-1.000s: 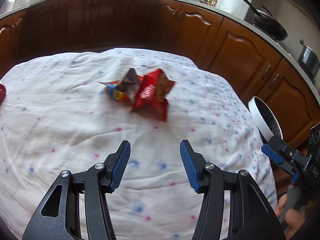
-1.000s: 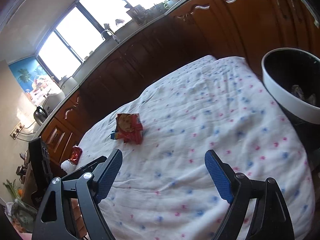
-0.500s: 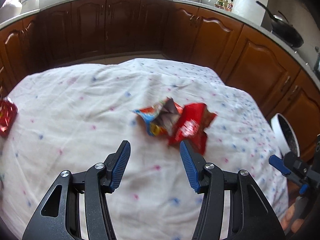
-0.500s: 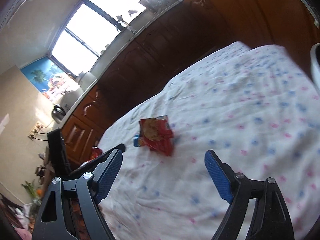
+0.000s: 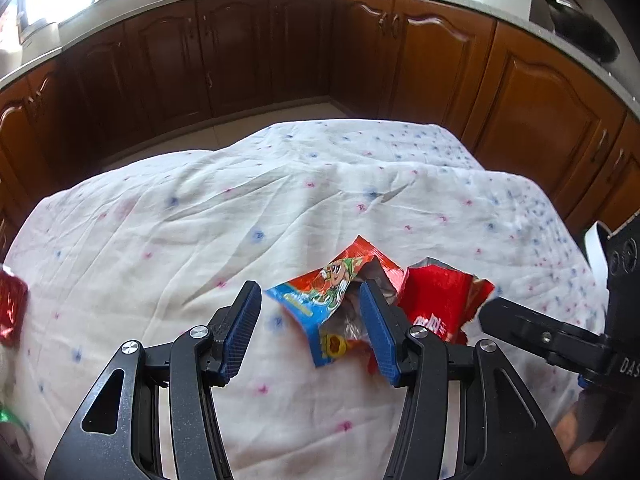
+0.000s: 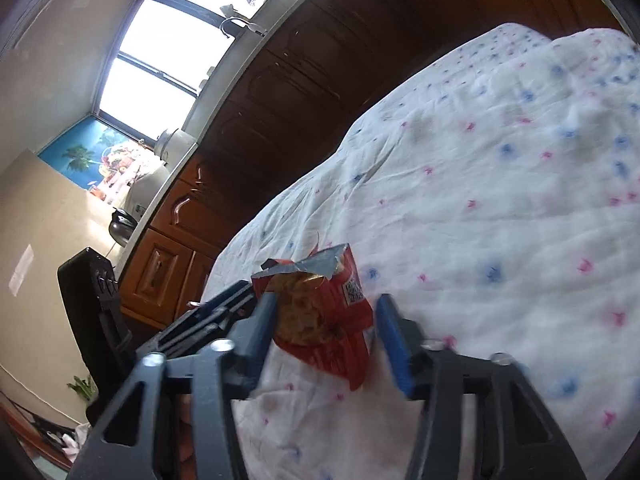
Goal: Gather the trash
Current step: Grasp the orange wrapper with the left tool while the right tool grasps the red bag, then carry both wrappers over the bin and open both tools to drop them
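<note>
two torn snack wrappers, side by side on the cloth

the blue-and-orange cartoon wrapper (image 5: 320, 312) lies crumpled and ripped open, silver lining showing; touching its right side, the red wrapper (image 5: 440, 304) stands up crinkled, its torn top gaping, foil edge and a qr code visible. a third red wrapper (image 5: 10, 308) sits well apart at the far left edge.

A white dotted cloth (image 5: 240, 216) lies before brown wooden cabinets (image 5: 240, 52), a black pan (image 5: 580, 32) above.

wrappers: 3 — blue-orange wrapper (image 5: 320, 312) | red wrapper (image 5: 440, 304) | red foil wrapper (image 5: 10, 308) | tablecloth (image 5: 240, 208): 1
</note>
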### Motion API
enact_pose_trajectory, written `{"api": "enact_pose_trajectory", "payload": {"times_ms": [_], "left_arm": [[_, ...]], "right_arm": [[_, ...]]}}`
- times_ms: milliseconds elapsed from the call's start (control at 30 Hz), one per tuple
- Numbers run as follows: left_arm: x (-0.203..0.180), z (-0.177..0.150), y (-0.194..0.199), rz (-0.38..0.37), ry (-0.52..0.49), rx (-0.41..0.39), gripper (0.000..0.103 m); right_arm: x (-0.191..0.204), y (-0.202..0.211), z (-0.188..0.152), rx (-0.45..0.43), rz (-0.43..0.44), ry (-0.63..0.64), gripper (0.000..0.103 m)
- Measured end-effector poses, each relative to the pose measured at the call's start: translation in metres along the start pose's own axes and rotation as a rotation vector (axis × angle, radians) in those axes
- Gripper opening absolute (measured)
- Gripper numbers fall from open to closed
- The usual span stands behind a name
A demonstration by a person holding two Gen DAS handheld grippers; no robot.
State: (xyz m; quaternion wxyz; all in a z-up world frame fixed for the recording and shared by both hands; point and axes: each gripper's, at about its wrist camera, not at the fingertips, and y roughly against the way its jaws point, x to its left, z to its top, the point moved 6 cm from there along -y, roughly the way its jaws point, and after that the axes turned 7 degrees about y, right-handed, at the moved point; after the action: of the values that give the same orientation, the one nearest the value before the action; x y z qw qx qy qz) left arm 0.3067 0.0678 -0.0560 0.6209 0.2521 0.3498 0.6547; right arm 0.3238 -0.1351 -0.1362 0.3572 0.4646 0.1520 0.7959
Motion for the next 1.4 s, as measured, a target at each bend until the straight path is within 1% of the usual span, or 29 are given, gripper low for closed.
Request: {"api": "enact_pose_trajectory", "payload": {"times_ms": [33,67,100,133,200,233,300,467,567,767,900,1000,1100,1200,1400], "left_arm": [[-0.002,0.0,-0.002,0.0,-0.007,0.004,0.049],[-0.004,-0.001,-0.005,-0.003,-0.015,0.014,0.042],[-0.006,-0.003,-0.01,-0.007,-0.022,0.029,0.031],[-0.009,-0.004,-0.013,-0.01,-0.027,0.041,0.027],[-0.011,-0.008,-0.017,-0.003,-0.043,0.053,0.008],[-0.011,-0.01,-0.018,0.008,-0.051,0.053,0.004],[-0.012,-0.013,-0.015,-0.002,-0.053,0.049,0.002],[-0.017,-0.019,0.006,-0.048,-0.042,0.028,0.001],[-0.03,-0.025,0.023,-0.093,-0.042,0.015,0.001],[-0.074,-0.046,0.052,-0.196,-0.071,0.021,0.001],[-0.106,-0.063,0.063,-0.254,-0.104,0.04,0.001],[-0.121,-0.074,0.067,-0.271,-0.131,0.064,0.001],[-0.133,-0.085,0.07,-0.277,-0.159,0.085,0.001],[-0.141,-0.093,0.072,-0.273,-0.173,0.1,0.001],[-0.158,-0.096,0.078,-0.261,-0.204,0.079,0.001]], "right_arm": [[0.001,-0.002,0.0,0.007,0.012,0.0,0.022],[0.001,-0.004,0.0,0.017,0.018,0.001,0.014],[0.002,-0.005,-0.002,0.028,0.018,0.007,0.006],[0.002,-0.003,-0.003,0.025,0.009,0.012,0.004],[0.002,0.006,-0.004,0.01,-0.005,0.023,0.002],[0.003,0.011,-0.004,0.0,-0.007,0.026,0.002],[0.002,0.024,-0.004,-0.018,-0.019,0.036,0.002],[-0.001,0.066,-0.01,-0.074,-0.086,0.075,0.001],[-0.004,0.099,-0.019,-0.113,-0.149,0.111,0.002],[-0.009,0.16,-0.036,-0.191,-0.262,0.15,0.002],[-0.021,0.188,-0.05,-0.209,-0.336,0.152,0.001],[-0.036,0.197,-0.062,-0.19,-0.356,0.112,0.002],[-0.049,0.203,-0.07,-0.195,-0.348,0.059,0.002],[-0.053,0.216,-0.071,-0.229,-0.348,0.038,0.002],[-0.05,0.254,-0.066,-0.317,-0.401,0.063,0.002]]}}
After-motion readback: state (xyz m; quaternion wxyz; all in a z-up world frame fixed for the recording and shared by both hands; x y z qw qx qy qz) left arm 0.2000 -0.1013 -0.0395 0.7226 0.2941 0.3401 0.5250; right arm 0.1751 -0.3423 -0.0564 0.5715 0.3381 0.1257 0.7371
